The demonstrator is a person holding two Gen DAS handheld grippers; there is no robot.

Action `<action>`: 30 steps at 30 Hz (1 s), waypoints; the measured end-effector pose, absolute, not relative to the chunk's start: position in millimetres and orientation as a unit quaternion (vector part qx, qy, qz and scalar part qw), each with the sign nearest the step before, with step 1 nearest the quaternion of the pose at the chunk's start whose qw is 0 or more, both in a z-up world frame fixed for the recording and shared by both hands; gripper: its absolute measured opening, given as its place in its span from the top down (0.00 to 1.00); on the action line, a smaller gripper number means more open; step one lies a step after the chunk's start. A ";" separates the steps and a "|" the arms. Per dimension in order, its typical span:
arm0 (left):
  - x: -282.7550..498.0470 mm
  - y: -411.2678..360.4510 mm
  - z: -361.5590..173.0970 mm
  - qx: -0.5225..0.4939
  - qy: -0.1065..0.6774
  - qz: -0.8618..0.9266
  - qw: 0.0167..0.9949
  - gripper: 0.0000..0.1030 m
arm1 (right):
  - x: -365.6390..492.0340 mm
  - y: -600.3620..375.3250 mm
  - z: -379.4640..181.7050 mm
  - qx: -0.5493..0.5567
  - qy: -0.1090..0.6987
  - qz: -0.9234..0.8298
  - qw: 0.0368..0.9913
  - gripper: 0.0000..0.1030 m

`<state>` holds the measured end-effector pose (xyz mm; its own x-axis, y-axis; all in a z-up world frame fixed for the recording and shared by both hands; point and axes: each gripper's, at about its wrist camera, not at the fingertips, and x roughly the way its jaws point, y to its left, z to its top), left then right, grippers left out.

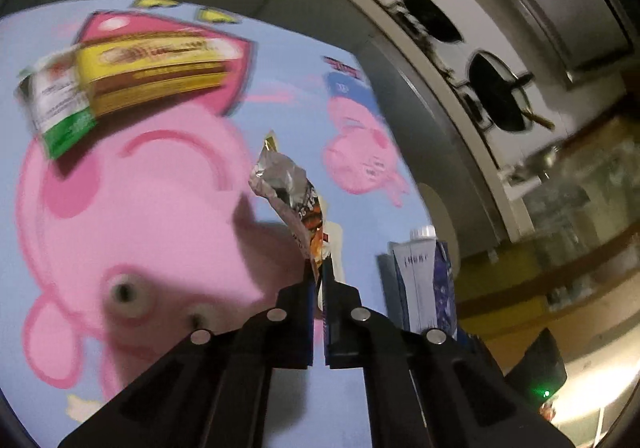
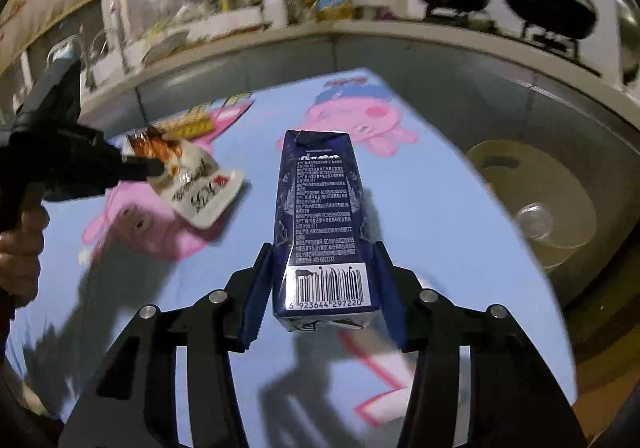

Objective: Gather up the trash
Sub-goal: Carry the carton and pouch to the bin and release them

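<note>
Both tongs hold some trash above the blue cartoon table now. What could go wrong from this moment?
1. The left tongs pinch only the bottom edge of the crumpled silver snack wrapper; such thin foil may slip out.
2. The right tongs grip the dark blue drink carton only near its barcode end, so the long carton could tilt or drop.
3. The yellow cardboard box and the green-and-white packet remain on the table; they might be forgotten.

Showing black angular left gripper [image 1: 318, 280] and right gripper [image 2: 324, 284], blue pads [image 2: 256, 300] lining fingers, round silver screws [image 1: 277, 314] dotting frames; black pistol handle [image 2: 12, 204] sitting in bare hand [image 2: 20, 248].
</note>
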<state>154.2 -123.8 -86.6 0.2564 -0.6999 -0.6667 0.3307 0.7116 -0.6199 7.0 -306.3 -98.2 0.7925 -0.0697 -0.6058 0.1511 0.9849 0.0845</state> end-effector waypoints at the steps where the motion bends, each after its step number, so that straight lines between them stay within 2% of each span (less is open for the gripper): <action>1: 152.5 -135.0 -81.5 -0.173 0.508 -0.344 0.770 0.97 | 6.0 -311.0 -96.1 0.065 0.312 -0.063 0.946 0.54; 11: 146.3 -303.9 -41.7 -0.055 0.489 -0.450 0.745 0.97 | -14.5 -427.5 -80.2 0.143 0.279 -0.159 0.936 0.54; 18: 157.2 -426.8 -49.8 0.016 0.494 -0.484 0.722 0.96 | -6.5 -533.1 -87.8 0.236 0.300 -0.195 0.904 0.53; 21: 161.8 -461.2 -62.1 0.060 0.495 -0.476 0.724 0.95 | 2.6 -555.3 -93.6 0.235 0.308 -0.205 0.899 0.53; 22: 163.2 -470.4 -67.6 0.073 0.497 -0.470 0.725 0.94 | 9.8 -561.9 -96.8 0.231 0.312 -0.207 0.898 0.51; 23: 165.3 -480.7 -74.8 0.088 0.500 -0.457 0.730 0.82 | 15.0 -566.1 -99.5 0.228 0.316 -0.208 0.897 0.51; 24: 166.1 -485.7 -78.6 0.094 0.503 -0.452 0.731 0.72 | 17.7 -568.3 -101.7 0.226 0.318 -0.210 0.896 0.43; 25: 166.5 -489.9 -82.7 0.099 0.505 -0.446 0.732 0.71 | 18.9 -571.0 -102.7 0.226 0.315 -0.218 0.896 0.38; 30: 160.2 -472.8 -78.1 0.089 0.493 -0.446 0.741 0.71 | 3.4 -567.3 -94.4 0.237 0.272 -0.228 0.904 0.38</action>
<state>160.2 -472.8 -78.1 0.1149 -0.5735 -0.8111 0.7497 0.5857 -0.3079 3.4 -567.3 -94.4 0.7473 -0.2839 -0.6007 0.5419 0.7836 0.3038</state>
